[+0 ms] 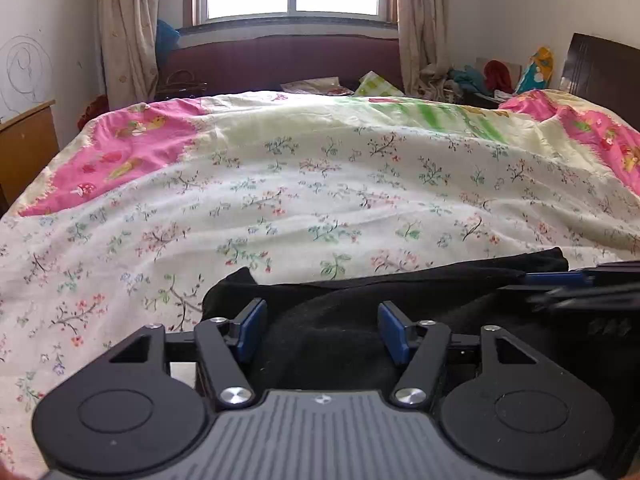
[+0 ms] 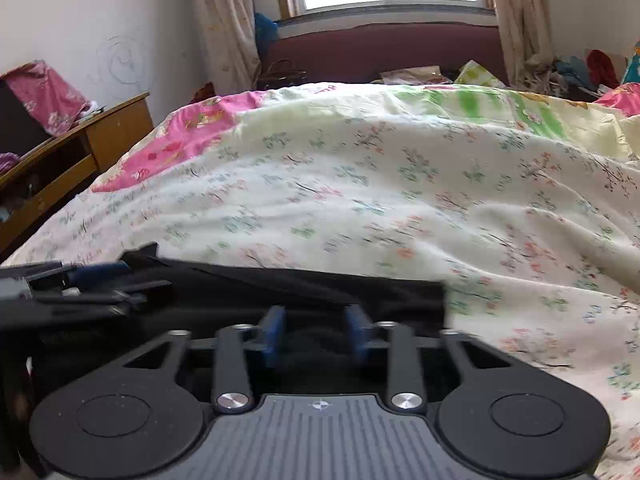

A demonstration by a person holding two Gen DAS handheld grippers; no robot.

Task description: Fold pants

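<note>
The black pants (image 1: 360, 296) lie in a low band across the near edge of the bed, seen also in the right wrist view (image 2: 304, 284). My left gripper (image 1: 322, 330) is open, its blue pads wide apart just above the dark cloth near the band's left end. My right gripper (image 2: 316, 334) is open with a narrower gap, low over the cloth near its right end. The right gripper shows at the right edge of the left wrist view (image 1: 580, 284). The left gripper shows at the left edge of the right wrist view (image 2: 80, 284).
A floral cream sheet (image 1: 320, 184) with pink patches covers the bed. A wooden desk (image 2: 80, 152) stands to the left of the bed. A dark red headboard (image 1: 280, 60), window and curtains are at the far end. Piled clothes (image 1: 496, 76) sit at the far right.
</note>
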